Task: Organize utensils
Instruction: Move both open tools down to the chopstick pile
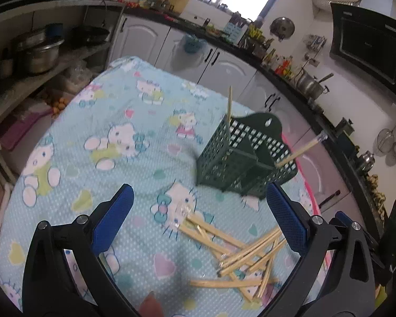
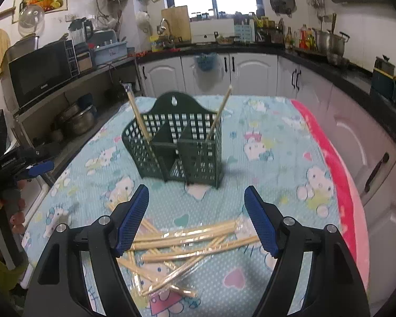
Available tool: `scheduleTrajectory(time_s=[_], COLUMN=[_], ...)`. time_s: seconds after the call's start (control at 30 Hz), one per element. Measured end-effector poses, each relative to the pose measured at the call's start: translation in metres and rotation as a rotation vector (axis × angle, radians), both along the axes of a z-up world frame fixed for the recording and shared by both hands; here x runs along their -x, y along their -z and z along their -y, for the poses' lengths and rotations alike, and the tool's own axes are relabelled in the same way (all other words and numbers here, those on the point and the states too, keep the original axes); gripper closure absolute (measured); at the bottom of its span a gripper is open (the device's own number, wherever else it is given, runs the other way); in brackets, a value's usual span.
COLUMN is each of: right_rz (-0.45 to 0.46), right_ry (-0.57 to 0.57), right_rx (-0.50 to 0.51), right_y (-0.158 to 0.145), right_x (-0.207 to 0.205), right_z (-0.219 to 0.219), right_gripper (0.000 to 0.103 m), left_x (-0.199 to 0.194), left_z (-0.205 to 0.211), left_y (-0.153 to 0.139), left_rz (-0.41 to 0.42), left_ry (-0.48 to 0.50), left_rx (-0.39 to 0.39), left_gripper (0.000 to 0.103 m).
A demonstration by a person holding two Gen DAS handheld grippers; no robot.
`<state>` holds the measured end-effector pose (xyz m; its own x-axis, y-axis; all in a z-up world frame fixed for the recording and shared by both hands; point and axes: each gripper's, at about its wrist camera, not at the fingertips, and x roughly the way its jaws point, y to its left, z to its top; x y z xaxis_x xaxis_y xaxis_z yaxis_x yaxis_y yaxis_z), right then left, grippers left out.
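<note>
A dark green perforated utensil holder (image 1: 237, 155) (image 2: 179, 145) stands on the table, divided into compartments. Two wrapped chopstick packs stand in it, one leaning each way (image 2: 137, 116) (image 2: 219, 113). A loose pile of wrapped chopsticks (image 1: 240, 253) (image 2: 182, 248) lies on the cloth in front of the holder. My left gripper (image 1: 198, 206) is open and empty, above the cloth just before the pile. My right gripper (image 2: 198, 206) is open and empty, above the pile. The left gripper also shows at the left edge of the right wrist view (image 2: 37, 169).
The table is covered by a light blue cartoon-cat cloth (image 1: 113, 121) with a pink edge (image 2: 338, 174) on the right. White kitchen cabinets (image 2: 253, 74) and a cluttered counter ring the table. Shelves with pots (image 1: 39, 52) and a microwave (image 2: 39, 74) stand to the left.
</note>
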<state>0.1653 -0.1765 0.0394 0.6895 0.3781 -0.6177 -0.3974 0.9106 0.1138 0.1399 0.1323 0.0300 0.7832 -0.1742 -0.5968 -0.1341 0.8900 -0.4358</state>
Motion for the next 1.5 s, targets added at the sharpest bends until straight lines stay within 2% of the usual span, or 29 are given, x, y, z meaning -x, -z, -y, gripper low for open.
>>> scheduleTrajectory(time_s=[0.2, 0.4, 0.73, 0.9, 1.03, 1.1, 1.27, 1.43, 1.5], right_rz=[-0.041, -0.079, -0.137, -0.169, -0.211, -0.24, -0.317, -0.399, -0.431], right_ry=[0.004, 0.017, 0.086, 0.134, 0.185, 0.207, 0.242, 0.277, 0.302], right_rx=[0.011, 0.023, 0.028, 0.032, 0.01, -0.006, -0.05, -0.12, -0.147], right_y=[0.02, 0.039, 0.065, 0.075, 0.084, 0.088, 0.098, 0.109, 0.114], right_x=[0.006, 0.011, 0.008, 0.001, -0.01, -0.019, -0.039, -0.055, -0.062], right_z=[0.003, 0.009, 0.031, 0.041, 0.05, 0.054, 0.059, 0.064, 0.068], right_gripper=[0.031, 0.031, 0.031, 0.031, 0.032, 0.037, 0.05, 0.057, 0.06], left_x=[0.004, 0.008, 0.003, -0.004, -0.015, -0.021, -0.031, -0.041, -0.045], left_z=[0.005, 0.02, 0.04, 0.039, 0.032, 0.029, 0.02, 0.015, 0.012], left_y=[0.02, 0.037, 0.068, 0.08, 0.093, 0.099, 0.109, 0.112, 0.114], left_rz=[-0.05, -0.084, -0.157, -0.197, -0.247, -0.262, -0.295, -0.306, -0.312], left_ry=[0.009, 0.037, 0.094, 0.093, 0.083, 0.074, 0.043, 0.022, 0.013], left_rx=[0.013, -0.01, 0.002, 0.033, 0.096, 0.124, 0.178, 0.223, 0.237], left_gripper=[0.011, 0.011, 0.011, 0.031, 0.043, 0.05, 0.058, 0.062, 0.067])
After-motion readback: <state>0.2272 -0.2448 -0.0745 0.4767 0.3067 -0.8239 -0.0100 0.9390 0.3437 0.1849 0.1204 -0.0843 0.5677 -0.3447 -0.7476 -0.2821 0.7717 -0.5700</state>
